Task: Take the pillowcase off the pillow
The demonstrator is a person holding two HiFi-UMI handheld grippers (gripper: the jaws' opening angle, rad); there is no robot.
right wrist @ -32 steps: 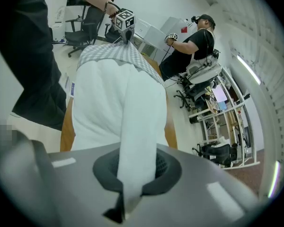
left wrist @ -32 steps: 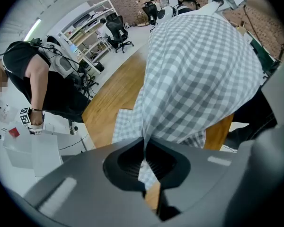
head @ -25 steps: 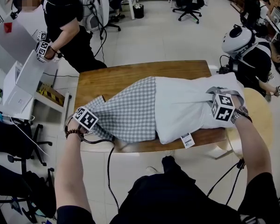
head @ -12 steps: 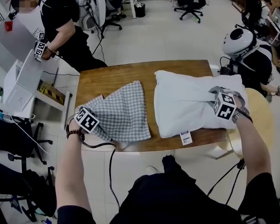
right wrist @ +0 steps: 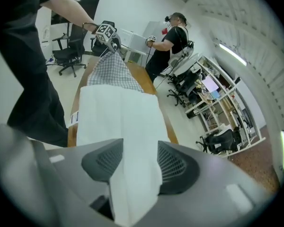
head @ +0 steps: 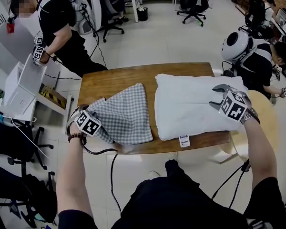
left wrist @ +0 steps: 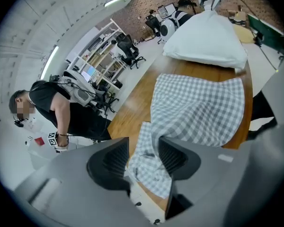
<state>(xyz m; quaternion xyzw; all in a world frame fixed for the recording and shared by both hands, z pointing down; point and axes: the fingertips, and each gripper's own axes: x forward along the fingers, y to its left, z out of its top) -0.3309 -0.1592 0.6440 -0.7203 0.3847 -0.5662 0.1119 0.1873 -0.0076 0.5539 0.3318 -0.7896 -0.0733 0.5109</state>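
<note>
The white pillow [head: 190, 104] lies bare on the right half of the wooden table [head: 114, 78]. Left of it, apart by a narrow strip of wood, the grey checked pillowcase [head: 124, 111] lies flat and crumpled. My left gripper [head: 84, 111] sits at the pillowcase's left corner. Its jaws have just been opening, and loose cloth [left wrist: 146, 162] hangs slack between them. Just above the pillow's right end, my right gripper [head: 217, 95] has also been opening its jaws. The pillow's corner [right wrist: 132, 174] still lies between the parted pads.
A person in black [head: 62, 27] stands beyond the table's far left corner beside a white box [head: 19, 87]. Another person in a white helmet [head: 248, 51] is at the right, near a round wooden top [head: 269, 118]. A cable [head: 109, 175] hangs from my left gripper.
A second ago the pillowcase still covered the pillow's left half; it slid off to the left. Both grippers' jaws then parted, and the right gripper lifted a little off the pillow's end.
</note>
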